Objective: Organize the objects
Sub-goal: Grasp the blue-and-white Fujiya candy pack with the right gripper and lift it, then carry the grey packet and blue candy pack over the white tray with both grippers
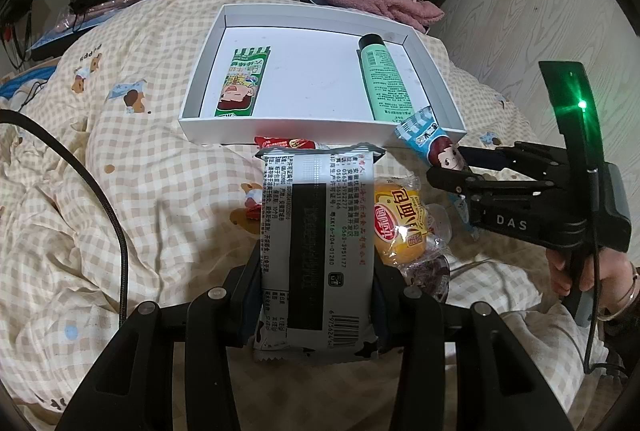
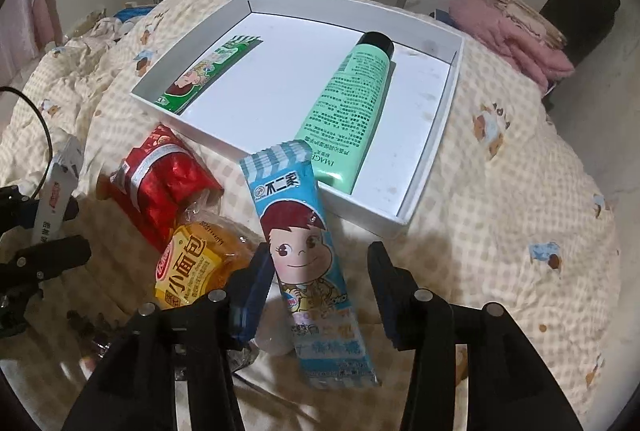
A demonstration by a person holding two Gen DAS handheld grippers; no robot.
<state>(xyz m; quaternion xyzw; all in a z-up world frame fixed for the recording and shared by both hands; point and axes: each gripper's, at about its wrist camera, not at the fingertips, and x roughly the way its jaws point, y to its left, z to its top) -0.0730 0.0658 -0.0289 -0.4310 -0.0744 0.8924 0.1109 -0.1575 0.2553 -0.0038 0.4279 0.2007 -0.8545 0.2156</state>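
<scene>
With the left claw (image 1: 316,305) clamped on the grey snack pack (image 1: 318,231) and the right claw (image 2: 316,287) apart around the blue candy packet (image 2: 308,251) beside the white tray (image 2: 436,135), we should regrip the packet squarely before lifting.

A white shallow box (image 2: 434,147) is lying open on the checked quilt, with a green candy packet (image 2: 204,75) and a mint-green tube (image 2: 352,103) being kept flat inside. A blue candy packet (image 2: 310,247) is being propped against its near wall.
</scene>
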